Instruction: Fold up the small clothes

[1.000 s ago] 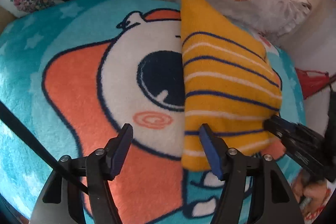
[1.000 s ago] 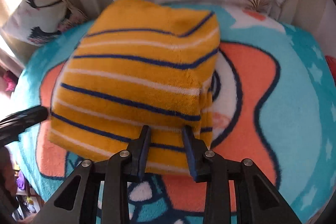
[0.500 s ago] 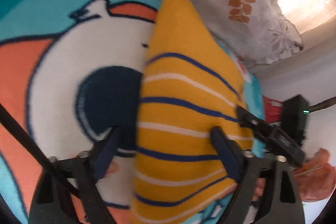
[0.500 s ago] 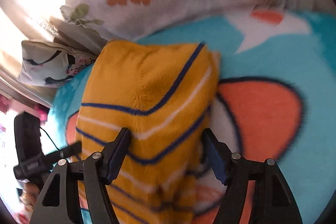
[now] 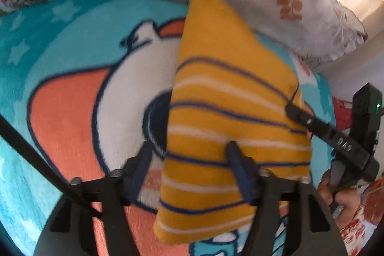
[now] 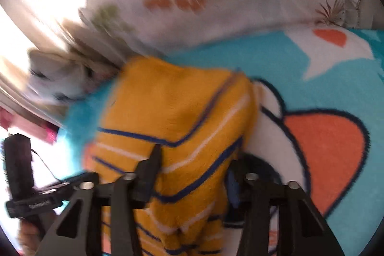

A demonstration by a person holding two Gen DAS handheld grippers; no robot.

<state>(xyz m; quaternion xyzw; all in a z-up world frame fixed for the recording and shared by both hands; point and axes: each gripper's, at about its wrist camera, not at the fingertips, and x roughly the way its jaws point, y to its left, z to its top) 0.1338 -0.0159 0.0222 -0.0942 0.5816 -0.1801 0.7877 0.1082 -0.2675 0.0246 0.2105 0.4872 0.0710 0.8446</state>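
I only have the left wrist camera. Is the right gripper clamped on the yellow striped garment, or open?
Observer: Open. In the right wrist view the right gripper straddles the yellow striped garment, with one finger on top and the other off its edge, over the blanket.
Operator: Does the cloth lie flat between those fingers?
Observer: It doesn't look flat. The picture is blurred, but the near end seems to bunch into a crease there.

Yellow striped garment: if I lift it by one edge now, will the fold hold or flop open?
The yellow striped garment looks soft and fuzzy, so it would likely sag and unfold. It looks light. On the plush blanket it would probably drag rather than slide.
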